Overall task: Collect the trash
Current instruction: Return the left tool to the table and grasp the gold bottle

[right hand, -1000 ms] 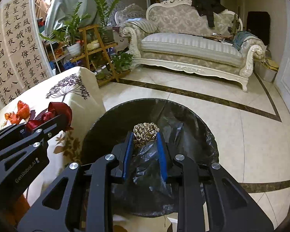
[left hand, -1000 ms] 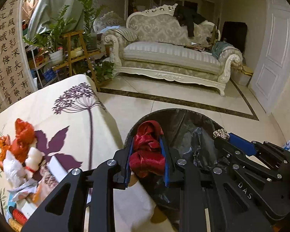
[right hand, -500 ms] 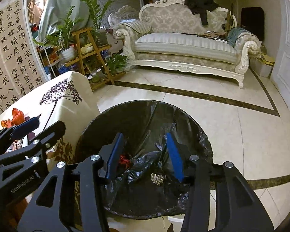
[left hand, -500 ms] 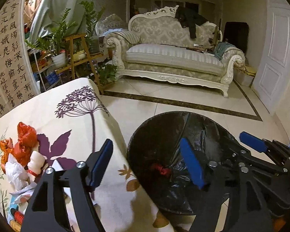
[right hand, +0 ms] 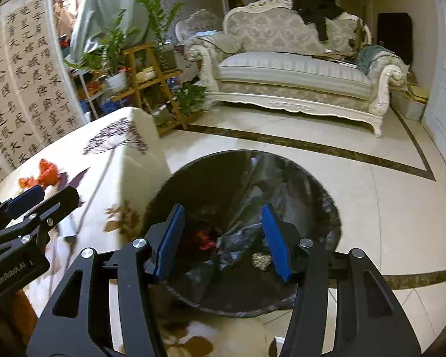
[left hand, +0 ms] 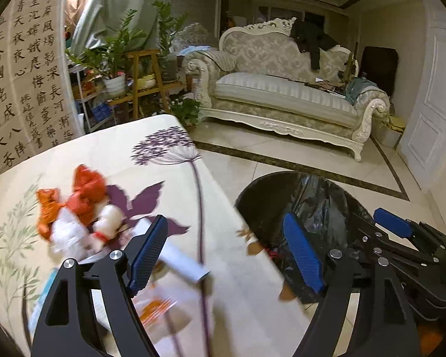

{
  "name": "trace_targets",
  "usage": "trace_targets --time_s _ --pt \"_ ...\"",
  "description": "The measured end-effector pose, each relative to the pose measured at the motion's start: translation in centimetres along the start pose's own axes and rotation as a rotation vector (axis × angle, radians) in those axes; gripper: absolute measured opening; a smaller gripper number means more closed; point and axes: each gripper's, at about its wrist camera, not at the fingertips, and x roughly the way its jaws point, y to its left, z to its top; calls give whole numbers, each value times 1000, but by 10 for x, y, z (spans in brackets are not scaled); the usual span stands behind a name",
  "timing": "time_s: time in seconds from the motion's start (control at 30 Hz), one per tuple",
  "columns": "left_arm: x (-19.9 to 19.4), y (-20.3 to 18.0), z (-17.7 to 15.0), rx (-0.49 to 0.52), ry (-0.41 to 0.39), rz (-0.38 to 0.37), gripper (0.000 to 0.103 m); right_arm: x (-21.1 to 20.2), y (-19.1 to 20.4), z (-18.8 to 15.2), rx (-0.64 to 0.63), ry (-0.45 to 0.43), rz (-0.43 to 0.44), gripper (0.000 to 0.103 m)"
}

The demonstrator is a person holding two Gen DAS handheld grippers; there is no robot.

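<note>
Left wrist view: left claw [left hand: 226, 255] spread wide, nothing between its blue pads, poised over the table [left hand: 110, 154] edge beside the trash bin [left hand: 318, 196]. Trash pile [left hand: 77, 208] lying on the floral tablecloth, left of the claw: orange-red wrappers, white crumpled pieces, a white paper tube [left hand: 184, 264] near the left pad; detail blurred. Right claw [left hand: 392, 226] seen at the right edge, over the bin.

Right wrist view: right claw [right hand: 223, 238] spread wide, holding nothing, directly above the black-lined trash bin [right hand: 246, 160]. Red scrap [right hand: 206, 238] and a pale braided ball [right hand: 260, 260] resting inside on the crumpled liner, apart from each other. Left claw [right hand: 29, 199] at the left edge, above the table [right hand: 119, 154], close to the orange wrappers [right hand: 46, 174].

Bin standing on the tiled floor [right hand: 386, 196], touching or just beside the table corner; cannot tell which. Sofa [right hand: 294, 74] and plant stand [right hand: 151, 80] well behind.
</note>
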Motion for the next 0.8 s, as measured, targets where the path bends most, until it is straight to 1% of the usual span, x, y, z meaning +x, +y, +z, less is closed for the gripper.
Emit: trace_targets --time_s 0.1,0.3,0.5,0.67,0.8 --pt "-14 14 -7 -13 -3 25 78 -6 18 -4 -25 -1 29 59" --pt "-41 48 -25 -57 -5 92 79 -15 54 -13 -69 9 91 59" --pt "-60 85 -48 -133 16 158 80 -22 84 -25 -116 20 137 59" --pt "-66 99 -68 -168 46 194 81 -26 98 -35 -145 32 159 59" --pt "-65 105 -81 -196 74 203 81 -28 104 -38 -154 31 165 59"
